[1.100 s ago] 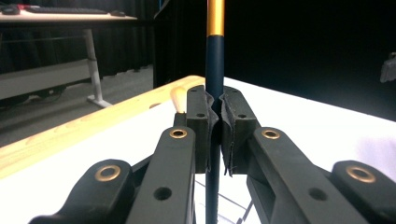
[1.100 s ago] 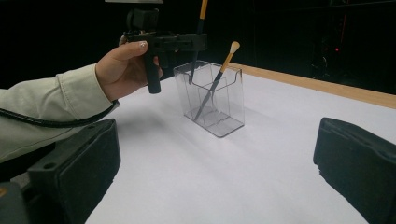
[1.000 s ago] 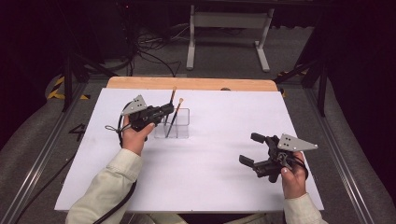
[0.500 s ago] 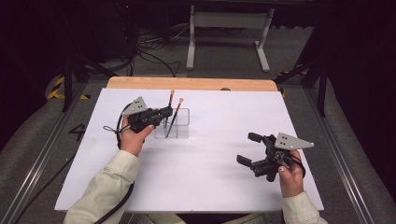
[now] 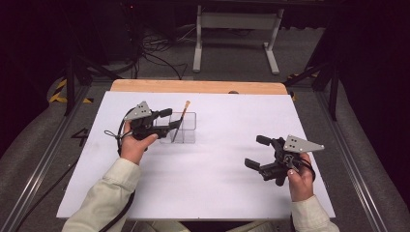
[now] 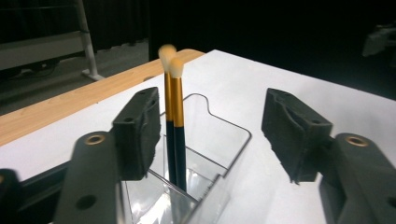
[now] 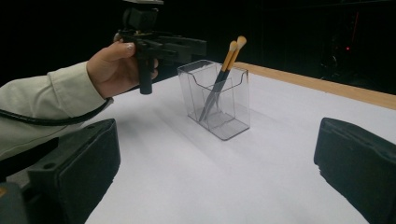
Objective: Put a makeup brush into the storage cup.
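Right gripper (image 5: 255, 152) drifted nearer — both grippers' fingers apart; two brushes (image 6: 175, 121) in one holder (image 7: 219, 99).

Glossy clear plastic holder (image 7: 219, 99), matt white tabletop (image 5: 217, 164)

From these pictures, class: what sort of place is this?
Probably a lab or recording studio: a white-covered table, black-curtained surroundings, cables on the floor, and hand-held grippers, left and right.
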### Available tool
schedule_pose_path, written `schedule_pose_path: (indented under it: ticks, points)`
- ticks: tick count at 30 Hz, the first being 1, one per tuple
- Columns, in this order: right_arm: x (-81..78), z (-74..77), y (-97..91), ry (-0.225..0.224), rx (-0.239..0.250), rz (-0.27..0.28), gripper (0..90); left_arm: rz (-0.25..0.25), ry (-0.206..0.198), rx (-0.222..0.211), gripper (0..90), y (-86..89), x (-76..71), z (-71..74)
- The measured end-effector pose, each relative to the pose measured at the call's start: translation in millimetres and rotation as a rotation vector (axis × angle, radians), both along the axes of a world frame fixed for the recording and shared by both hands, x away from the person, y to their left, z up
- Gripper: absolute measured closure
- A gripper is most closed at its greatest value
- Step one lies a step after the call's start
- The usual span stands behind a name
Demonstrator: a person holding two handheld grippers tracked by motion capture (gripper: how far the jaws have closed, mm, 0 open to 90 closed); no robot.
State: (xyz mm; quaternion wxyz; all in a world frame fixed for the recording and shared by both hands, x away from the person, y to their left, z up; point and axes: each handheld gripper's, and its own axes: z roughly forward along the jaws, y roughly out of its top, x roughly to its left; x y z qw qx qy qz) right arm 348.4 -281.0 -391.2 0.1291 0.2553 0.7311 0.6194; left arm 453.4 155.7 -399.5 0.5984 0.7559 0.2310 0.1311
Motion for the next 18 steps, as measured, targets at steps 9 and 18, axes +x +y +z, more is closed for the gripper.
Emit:
schedule_pose_path:
  ticks: [9,18]
  points:
    - [13.1,2.2,-0.3,-0.007,0.006,0.004,0.8,0.010,-0.017,0.030,27.2,23.0,-33.0,14.8]
    - [25.9,1.3,-4.4,-0.002,0.017,-0.020,0.9,0.016,-0.001,0.005,22.6,43.1,-56.7,17.4]
